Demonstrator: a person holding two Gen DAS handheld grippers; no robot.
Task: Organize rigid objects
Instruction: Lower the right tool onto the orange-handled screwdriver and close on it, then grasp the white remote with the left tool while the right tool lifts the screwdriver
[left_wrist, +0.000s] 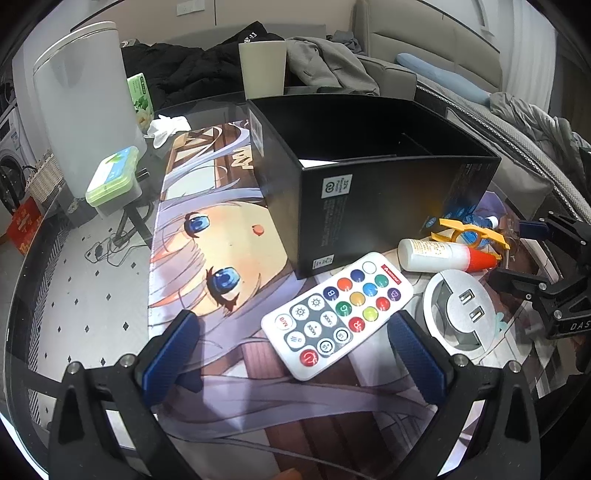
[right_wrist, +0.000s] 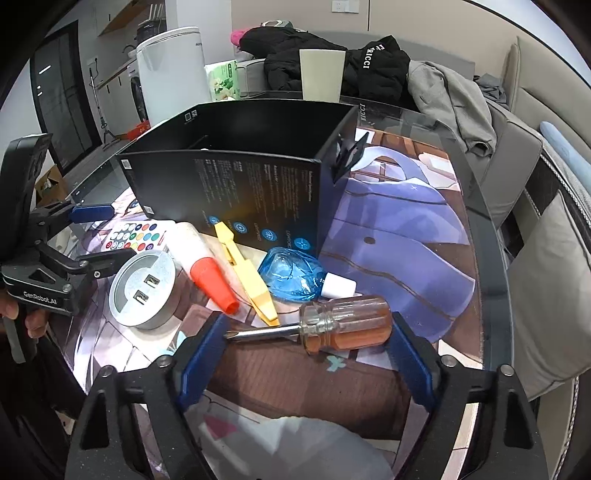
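Observation:
An open black box (left_wrist: 369, 192) stands on the glass table; it also shows in the right wrist view (right_wrist: 236, 184). In front of it lie a white remote with coloured buttons (left_wrist: 336, 314), a white glue bottle with a red cap (left_wrist: 443, 254), a yellow plastic tool (right_wrist: 247, 273), a blue glass bottle (right_wrist: 291, 275) and a stubby screwdriver with an amber handle (right_wrist: 332, 326). My left gripper (left_wrist: 291, 328) is open with the remote's near end between its fingers. My right gripper (right_wrist: 310, 332) is open around the screwdriver, not closed on it.
A round silver USB hub (left_wrist: 458, 310) is set in the table by the remote. A white cup (left_wrist: 263, 68), a tall white appliance (left_wrist: 81, 110), a green case (left_wrist: 114, 177) and clothes (right_wrist: 443, 99) lie behind. The table edge curves close on the right.

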